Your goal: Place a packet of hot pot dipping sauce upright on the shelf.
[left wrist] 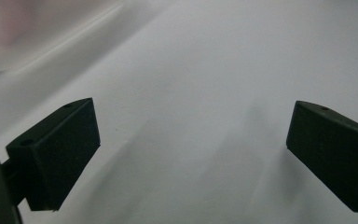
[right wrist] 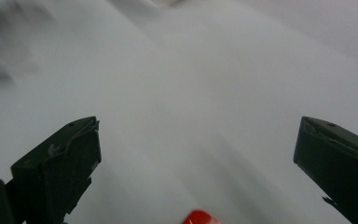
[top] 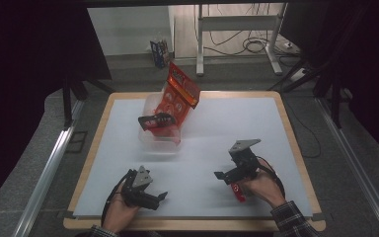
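Note:
A clear plastic tub point(top: 154, 139) stands at the table's back left, and a red snack bag point(top: 179, 94) leans up out of it. A black bracket-like piece point(top: 156, 120) sits in front of the bag at the tub's rim. My left gripper point(top: 160, 200) rests low at the front left, open, pointing right, well short of the tub. Its jaws point(left wrist: 191, 140) stand wide apart over bare white surface. My right gripper point(top: 224, 180) is at the front right, pointing left, also open with nothing between its jaws point(right wrist: 196, 158). A small red part point(right wrist: 198, 217) shows just below them.
The white table top point(top: 217, 128) has a wooden rim, with floor dropping away on all sides. A metal stand point(top: 237, 29) and cables lie beyond the far edge. The tub's blurred pale edge point(left wrist: 14, 42) shows in the left gripper view's upper left.

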Tool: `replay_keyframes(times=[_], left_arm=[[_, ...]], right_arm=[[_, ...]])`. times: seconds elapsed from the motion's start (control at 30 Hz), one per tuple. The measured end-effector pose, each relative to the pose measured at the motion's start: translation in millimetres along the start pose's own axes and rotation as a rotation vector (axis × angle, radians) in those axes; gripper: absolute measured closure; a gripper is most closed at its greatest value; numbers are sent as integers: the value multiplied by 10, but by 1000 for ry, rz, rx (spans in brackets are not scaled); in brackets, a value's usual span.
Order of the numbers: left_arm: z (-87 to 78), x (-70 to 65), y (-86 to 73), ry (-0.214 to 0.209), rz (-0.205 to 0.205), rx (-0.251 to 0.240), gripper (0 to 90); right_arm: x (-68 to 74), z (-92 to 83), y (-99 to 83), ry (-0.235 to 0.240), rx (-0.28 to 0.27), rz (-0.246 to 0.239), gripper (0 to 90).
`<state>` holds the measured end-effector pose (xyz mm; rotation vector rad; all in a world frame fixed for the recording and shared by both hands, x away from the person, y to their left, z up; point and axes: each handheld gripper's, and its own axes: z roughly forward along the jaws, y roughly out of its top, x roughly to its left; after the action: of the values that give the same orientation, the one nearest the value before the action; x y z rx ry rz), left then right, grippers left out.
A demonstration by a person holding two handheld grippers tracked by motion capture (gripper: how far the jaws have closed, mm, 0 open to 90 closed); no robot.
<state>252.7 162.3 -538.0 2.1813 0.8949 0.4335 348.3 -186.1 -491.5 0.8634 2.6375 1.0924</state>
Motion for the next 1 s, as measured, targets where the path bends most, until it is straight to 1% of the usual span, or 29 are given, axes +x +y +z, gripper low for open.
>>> replay_keyframes(times=[0.03, 0.1, 0.17, 0.3, 0.4, 0.5, 0.6, 0.77, 0.9, 1.0], left_arm=[[1, -1, 0, 1, 1, 0, 24], [3, -1, 0, 1, 4, 1, 24], [5, -2, 1, 0, 6, 3, 24], [7, -8, 3, 1, 5, 1, 25], [8, -9, 4, 0, 6, 3, 25], [13, -13, 5, -2, 7, 5, 26], [16, -17, 6, -2, 10, 7, 26], [17, -20, 10, -2, 13, 7, 26], [17, -28, 23, -9, 0, 8, 36], [21, -45, 41, -17, -2, 20, 36]], right_arm=[[-7, -19, -24, -14, 13, 2, 5], [-14, -53, -59, -40, 24, 1, 35], [-36, -110, -99, -73, 33, 17, 112], [-99, -228, -174, -91, 54, 44, 272], [-140, -311, -228, -97, 67, 60, 359], [-181, -393, -281, -98, 68, 81, 415], [-227, -487, -346, -101, 72, 92, 460], [-290, -624, -446, -135, 76, 118, 532], [-331, -739, -547, -175, 80, 126, 622], [-344, -789, -600, -187, 84, 139, 652]])
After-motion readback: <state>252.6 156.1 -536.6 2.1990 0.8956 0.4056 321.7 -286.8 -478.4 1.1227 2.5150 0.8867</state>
